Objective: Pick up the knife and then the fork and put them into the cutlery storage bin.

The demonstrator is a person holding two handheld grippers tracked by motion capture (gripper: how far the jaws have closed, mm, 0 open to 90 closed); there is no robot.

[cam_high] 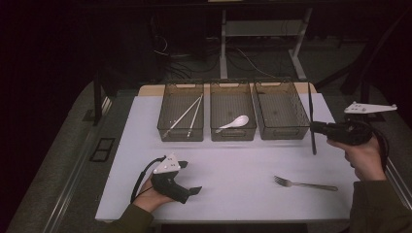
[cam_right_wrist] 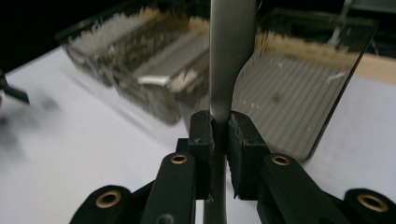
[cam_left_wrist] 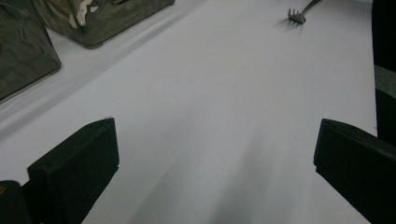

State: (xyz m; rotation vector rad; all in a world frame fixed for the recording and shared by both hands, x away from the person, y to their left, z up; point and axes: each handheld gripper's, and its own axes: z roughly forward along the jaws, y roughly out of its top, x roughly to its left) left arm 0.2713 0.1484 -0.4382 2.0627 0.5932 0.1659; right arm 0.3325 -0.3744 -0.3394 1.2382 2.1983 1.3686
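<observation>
My right gripper [cam_high: 319,128] is shut on a slim metal utensil [cam_high: 311,114] that stands nearly upright beside the right bin; its ends are too dark to tell what it is. In the right gripper view the pads of my right gripper [cam_right_wrist: 220,126] pinch the flat metal utensil [cam_right_wrist: 231,51] at its narrow waist. My left gripper [cam_high: 190,177] rests open on the white table [cam_high: 233,165] at the front left, nothing between its jaws. In its own view the left gripper [cam_left_wrist: 215,135] points along the bare tabletop. A metal fork [cam_high: 303,184] lies at the front right.
Three clear bins stand in a row at the back: the left bin [cam_high: 180,133] holds white chopsticks [cam_high: 187,116], the middle bin [cam_high: 233,135] a white spoon [cam_high: 235,122], the right bin [cam_high: 282,132] nothing. The fork's tines [cam_left_wrist: 297,17] show far ahead of the left gripper.
</observation>
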